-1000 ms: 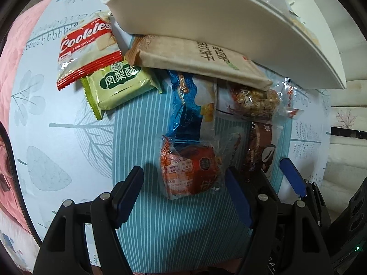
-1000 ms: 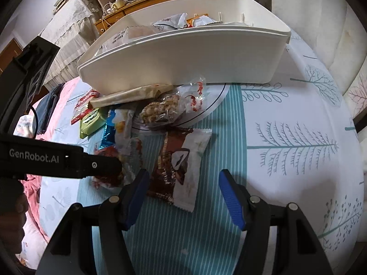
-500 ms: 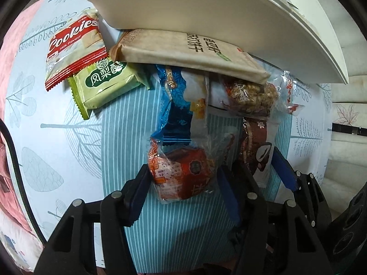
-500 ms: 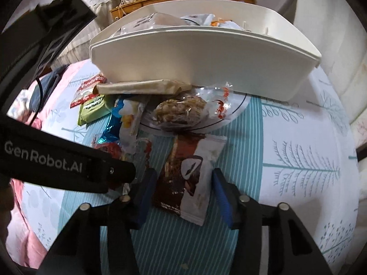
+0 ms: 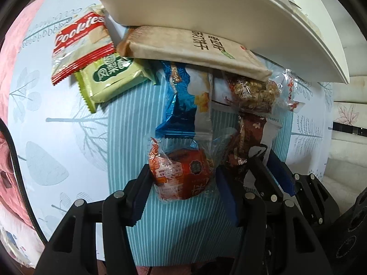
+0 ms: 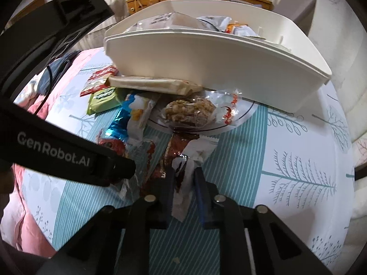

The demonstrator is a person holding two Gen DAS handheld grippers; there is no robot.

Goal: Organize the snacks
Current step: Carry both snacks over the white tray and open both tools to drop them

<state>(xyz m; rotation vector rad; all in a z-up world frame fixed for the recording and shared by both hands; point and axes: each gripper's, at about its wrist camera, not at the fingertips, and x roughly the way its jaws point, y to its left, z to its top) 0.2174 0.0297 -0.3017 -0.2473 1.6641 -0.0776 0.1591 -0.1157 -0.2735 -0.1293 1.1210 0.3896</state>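
snacks lie just before the white bin (image 6: 206,68): left gripper (image 5: 183,190) jaws closing around the red packet (image 5: 183,174), right gripper (image 6: 183,183) jaws closing on the brown-and-white packet (image 6: 190,158), whose long axis points toward the bin.

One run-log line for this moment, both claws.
left claw: closing around red snack pack | right claw: closing, pinching brown-and-white wrapper | white bin: behind

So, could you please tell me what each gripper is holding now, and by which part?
The right gripper pinches the brown-and-white packet at its near end. The left gripper, closing, straddles the red snack by its sides.
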